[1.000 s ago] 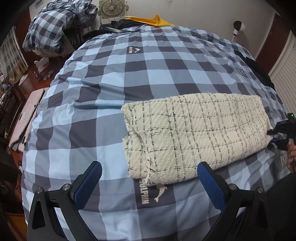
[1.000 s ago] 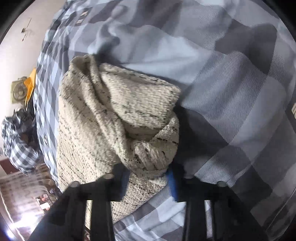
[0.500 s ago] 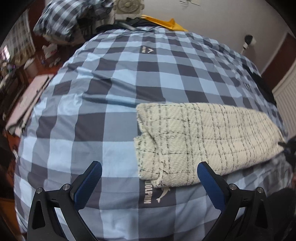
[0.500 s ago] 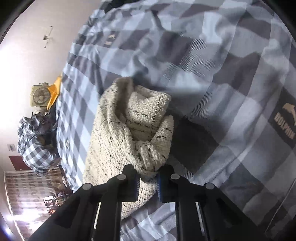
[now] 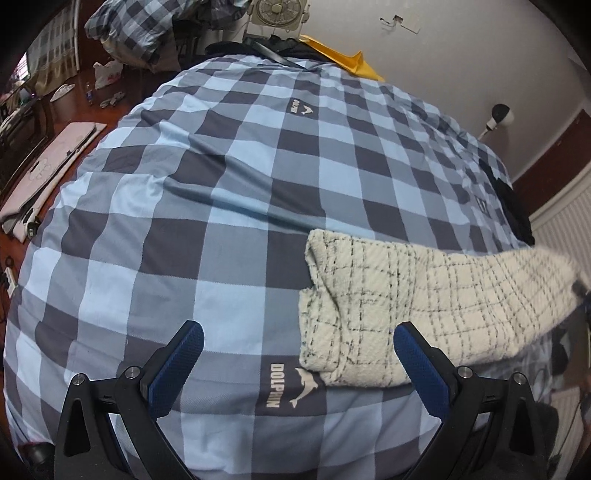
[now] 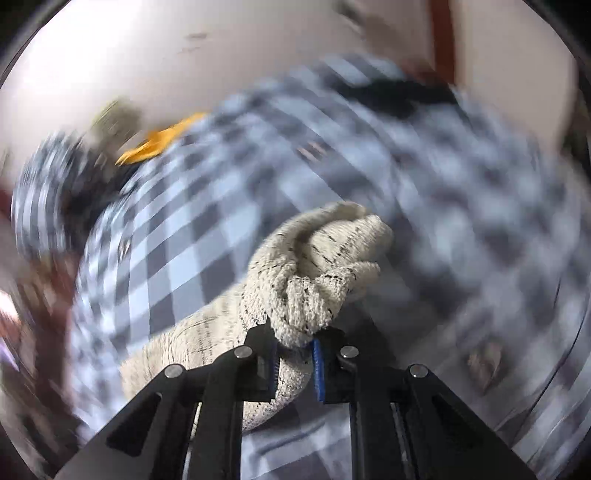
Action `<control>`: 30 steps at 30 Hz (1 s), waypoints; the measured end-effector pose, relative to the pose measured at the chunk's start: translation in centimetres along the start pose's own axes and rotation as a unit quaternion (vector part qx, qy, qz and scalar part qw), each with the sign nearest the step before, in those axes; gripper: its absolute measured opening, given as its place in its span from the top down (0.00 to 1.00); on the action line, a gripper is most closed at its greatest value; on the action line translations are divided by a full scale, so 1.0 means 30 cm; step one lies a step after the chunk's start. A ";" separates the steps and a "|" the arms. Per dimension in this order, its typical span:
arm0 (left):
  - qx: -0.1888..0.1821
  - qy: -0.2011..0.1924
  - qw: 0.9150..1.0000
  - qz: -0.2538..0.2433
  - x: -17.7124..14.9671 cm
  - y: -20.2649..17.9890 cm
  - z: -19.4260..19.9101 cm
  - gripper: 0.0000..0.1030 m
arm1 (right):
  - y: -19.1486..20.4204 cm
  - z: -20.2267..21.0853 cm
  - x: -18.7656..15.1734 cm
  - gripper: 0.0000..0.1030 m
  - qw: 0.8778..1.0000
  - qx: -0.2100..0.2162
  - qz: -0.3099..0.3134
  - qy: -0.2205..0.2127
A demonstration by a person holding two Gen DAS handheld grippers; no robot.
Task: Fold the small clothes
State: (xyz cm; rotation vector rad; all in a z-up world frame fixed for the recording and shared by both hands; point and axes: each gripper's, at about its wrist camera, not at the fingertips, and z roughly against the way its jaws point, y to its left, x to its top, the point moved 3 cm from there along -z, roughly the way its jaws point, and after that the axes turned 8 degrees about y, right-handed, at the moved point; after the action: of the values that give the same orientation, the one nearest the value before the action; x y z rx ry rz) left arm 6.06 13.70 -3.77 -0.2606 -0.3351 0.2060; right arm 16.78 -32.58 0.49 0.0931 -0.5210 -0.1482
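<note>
A cream knit garment [image 5: 413, 306] with thin black check lines lies folded lengthwise on the blue checked bedspread [image 5: 229, 206]. Its right end is lifted off the bed and blurred. My left gripper [image 5: 295, 363] is open and empty, hovering just in front of the garment's left end. My right gripper [image 6: 295, 350] is shut on the bunched right end of the garment [image 6: 314, 273] and holds it up above the bed. The right wrist view is blurred by motion.
The bedspread carries a "DOLPHIN" logo patch [image 5: 291, 384] by the garment's near corner. A checked bundle [image 5: 147, 26], a fan [image 5: 279, 11] and a yellow item [image 5: 343, 59] sit beyond the far edge. Dark clothing [image 5: 513, 206] lies at the right edge.
My right gripper closed tighter on the garment's right end and lifted it, swinging fast. The left gripper shifted left, so the garment now sits further right in its view.
</note>
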 end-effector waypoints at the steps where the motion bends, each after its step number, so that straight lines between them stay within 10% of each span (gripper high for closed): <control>1: -0.001 -0.001 1.000 0.003 0.001 0.005 0.001 0.00 | 0.084 0.012 0.004 0.91 0.999 -0.010 0.042 -0.015; 14: -0.005 -0.027 0.997 0.077 0.043 0.123 0.029 0.00 | 0.922 -0.223 -0.359 0.90 0.929 -0.007 0.367 -0.052; 23: -0.037 -0.083 0.992 0.092 0.116 0.173 0.088 0.00 | 1.050 -0.313 -0.583 0.90 0.876 0.003 0.477 -0.070; 30: -0.138 -0.023 0.987 -0.074 0.198 -0.082 -0.036 0.00 | 1.020 -0.368 -0.599 0.89 0.865 0.003 0.499 -0.040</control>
State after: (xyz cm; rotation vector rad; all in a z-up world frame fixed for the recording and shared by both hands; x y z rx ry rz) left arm 12.31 12.57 -2.29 -0.5034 -0.4284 0.0176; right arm 10.49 1.09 -13.96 -0.1861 -0.5971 0.8738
